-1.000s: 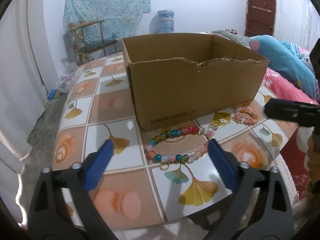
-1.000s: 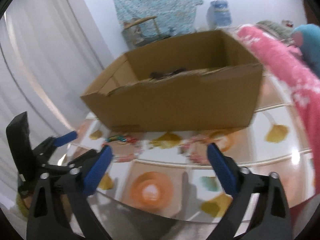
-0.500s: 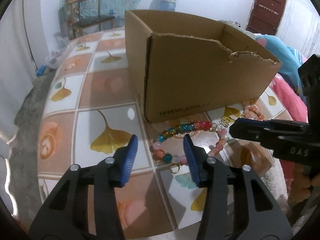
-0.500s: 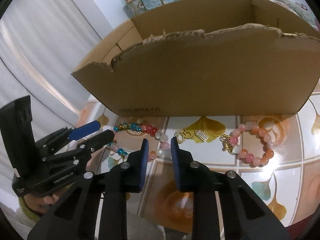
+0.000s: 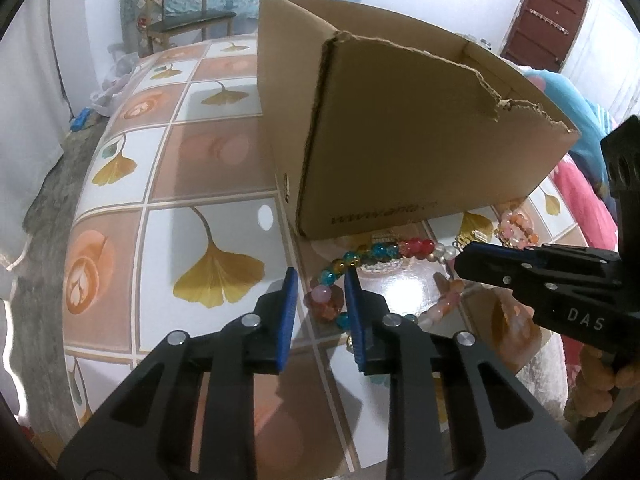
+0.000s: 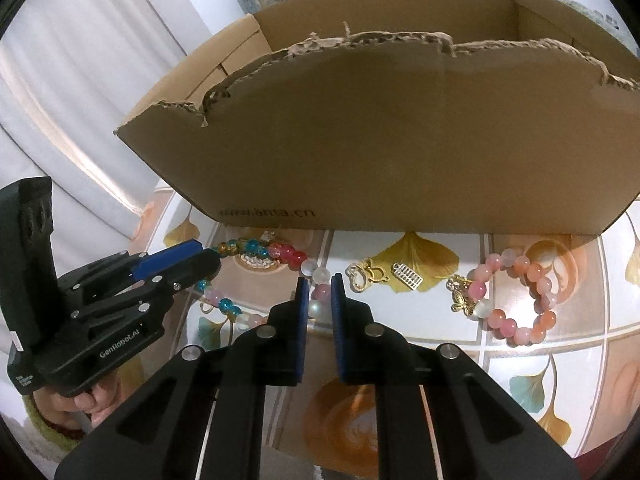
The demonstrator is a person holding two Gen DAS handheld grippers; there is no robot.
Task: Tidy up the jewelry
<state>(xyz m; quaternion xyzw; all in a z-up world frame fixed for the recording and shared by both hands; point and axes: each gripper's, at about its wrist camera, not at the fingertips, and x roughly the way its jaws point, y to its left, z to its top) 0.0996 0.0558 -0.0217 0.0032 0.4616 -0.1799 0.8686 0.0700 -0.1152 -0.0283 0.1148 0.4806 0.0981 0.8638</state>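
A multicoloured bead necklace [image 5: 384,252] lies on the tiled table in front of an open cardboard box [image 5: 400,128]. My left gripper [image 5: 320,284] has its jaws narrowed around the necklace's left end, with pink and orange beads between the pads. My right gripper [image 6: 319,290] has its jaws narrowed around the right end of the necklace [image 6: 288,256], with white and pink beads between the pads. Whether either pair of pads presses the beads is unclear. The box [image 6: 380,140] fills the view behind.
A pink bead bracelet [image 6: 516,296] with a gold butterfly charm lies at the right. Two small gold charms [image 6: 368,276] lie in front of the box. The table's front edge is close below both grippers. A chair [image 5: 180,20] stands beyond the table.
Both grippers went from wide open to nearly shut and moved down and forward to the necklace, one at each end.
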